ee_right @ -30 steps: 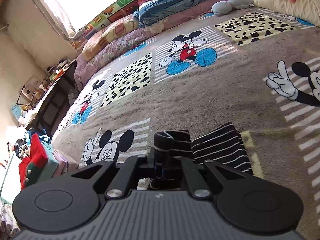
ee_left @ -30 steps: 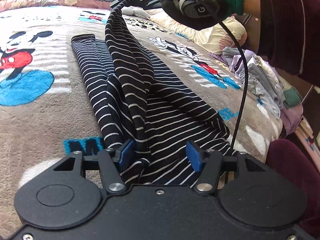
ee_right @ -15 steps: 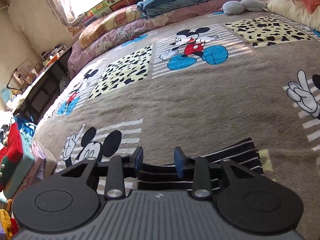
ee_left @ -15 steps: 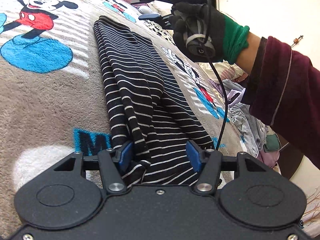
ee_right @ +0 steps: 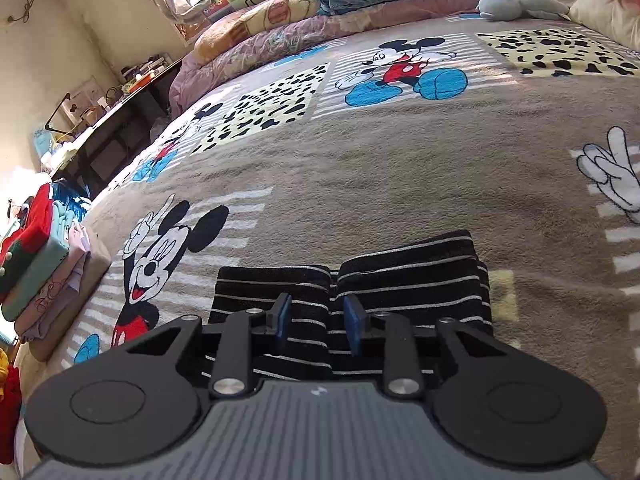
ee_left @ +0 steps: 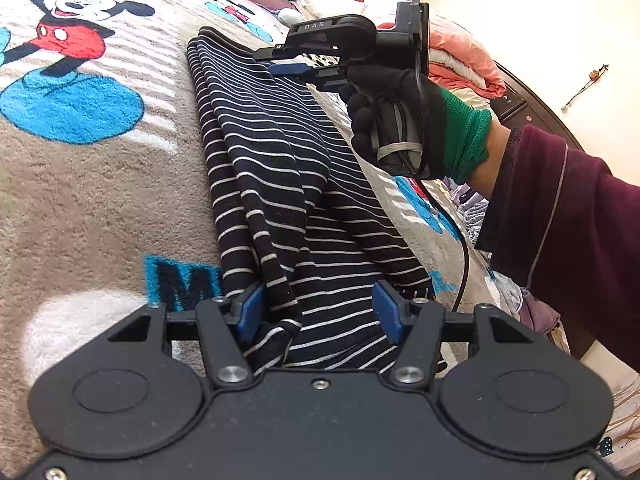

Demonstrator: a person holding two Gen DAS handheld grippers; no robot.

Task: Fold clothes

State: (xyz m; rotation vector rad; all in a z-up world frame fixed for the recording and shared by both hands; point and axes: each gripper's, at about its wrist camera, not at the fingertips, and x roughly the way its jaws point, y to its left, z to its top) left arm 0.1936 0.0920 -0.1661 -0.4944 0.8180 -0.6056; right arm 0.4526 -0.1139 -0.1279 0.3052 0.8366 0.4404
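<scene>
- Left wrist view: striped garment [ee_left: 280, 184] lay in a long narrow strip on the cartoon blanket [ee_left: 100, 200], running from near to far.
- Left gripper [ee_left: 316, 312] stood half open. A bunched fold lay against the left pad; the right pad was clear of cloth, so no grip.
- Right gripper [ee_left: 292, 62], held in a gloved hand [ee_left: 396, 120], hovered over the far end. From this side I could not tell how its jaws stood.
- Right wrist view: right gripper [ee_right: 318, 324] had just been closing and was still partly open, with the folded end beneath and between the pads, not pinched.
- Garment [ee_right: 400, 276] looked soft, light and floppy; layers would likely slide.
- Best taken at the end corners, pinching all layers.
- Folded clothes pile [ee_right: 36, 264] sat far left, off the bed.
</scene>
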